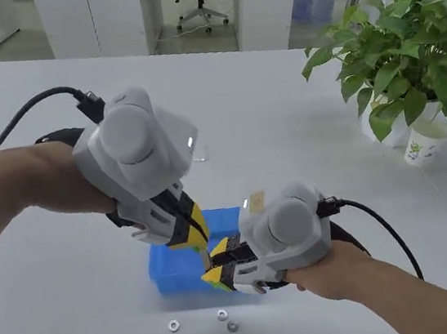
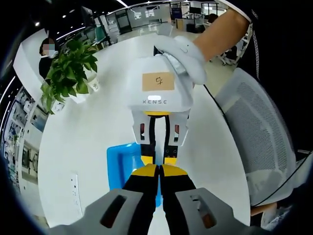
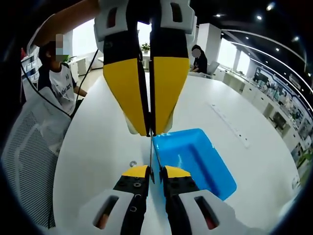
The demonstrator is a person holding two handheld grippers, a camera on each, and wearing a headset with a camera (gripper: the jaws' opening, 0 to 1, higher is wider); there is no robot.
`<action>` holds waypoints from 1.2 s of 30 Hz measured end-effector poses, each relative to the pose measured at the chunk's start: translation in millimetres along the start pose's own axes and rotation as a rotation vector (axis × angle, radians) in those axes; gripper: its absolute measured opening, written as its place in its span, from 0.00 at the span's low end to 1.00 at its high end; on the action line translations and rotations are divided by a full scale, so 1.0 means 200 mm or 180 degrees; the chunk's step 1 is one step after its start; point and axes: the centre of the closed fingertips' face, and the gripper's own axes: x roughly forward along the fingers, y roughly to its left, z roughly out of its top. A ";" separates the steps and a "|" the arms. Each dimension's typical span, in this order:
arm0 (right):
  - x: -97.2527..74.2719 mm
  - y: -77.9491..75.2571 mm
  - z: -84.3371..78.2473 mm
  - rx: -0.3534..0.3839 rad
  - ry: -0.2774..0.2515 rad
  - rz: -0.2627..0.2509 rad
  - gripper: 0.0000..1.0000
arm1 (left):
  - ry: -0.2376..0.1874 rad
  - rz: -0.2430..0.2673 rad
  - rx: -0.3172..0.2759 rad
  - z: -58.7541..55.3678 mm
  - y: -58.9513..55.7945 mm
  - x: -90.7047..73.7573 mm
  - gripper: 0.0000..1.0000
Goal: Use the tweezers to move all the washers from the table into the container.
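Both grippers are meeting on the tweezers at the near edge of the container, with washers lying loose on the bench.

The white bench [image 1: 298, 108] is carrying the blue container [image 1: 165, 275]. Above it the left gripper [image 1: 194, 233] is clamping the tweezers [image 3: 151, 156], while the right gripper [image 1: 214, 267] is straddling them with jaws narrowly apart; whether it is gripping I cannot tell. The tweezers look thin, stiff and springy, best pinched mid-shank. The washers [image 1: 222, 315], lying just beside the container, are probably light, flat and slippery, easiest taken by the rim.
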 end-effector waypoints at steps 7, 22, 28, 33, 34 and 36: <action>0.02 0.03 -0.07 0.0038 0.0046 0.0027 0.13 | -0.0011 -0.0063 0.0017 0.00 -0.03 0.06 0.05; 0.05 0.10 -0.13 0.0039 0.0099 0.0017 0.14 | 0.0020 -0.0161 0.0008 -0.04 -0.07 0.14 0.05; 0.07 0.11 -0.15 0.0071 0.0086 -0.0007 0.13 | 0.0016 -0.0193 -0.0002 -0.04 -0.08 0.15 0.05; 0.07 0.10 -0.17 0.0061 0.0071 -0.0055 0.13 | 0.0013 -0.0213 0.0007 -0.05 -0.08 0.16 0.05; 0.07 0.10 -0.17 0.0059 0.0074 -0.0062 0.13 | 0.0014 -0.0219 0.0007 -0.04 -0.08 0.16 0.05; 0.07 0.10 -0.18 0.0053 0.0079 -0.0069 0.13 | 0.0011 -0.0235 0.0002 -0.04 -0.09 0.17 0.05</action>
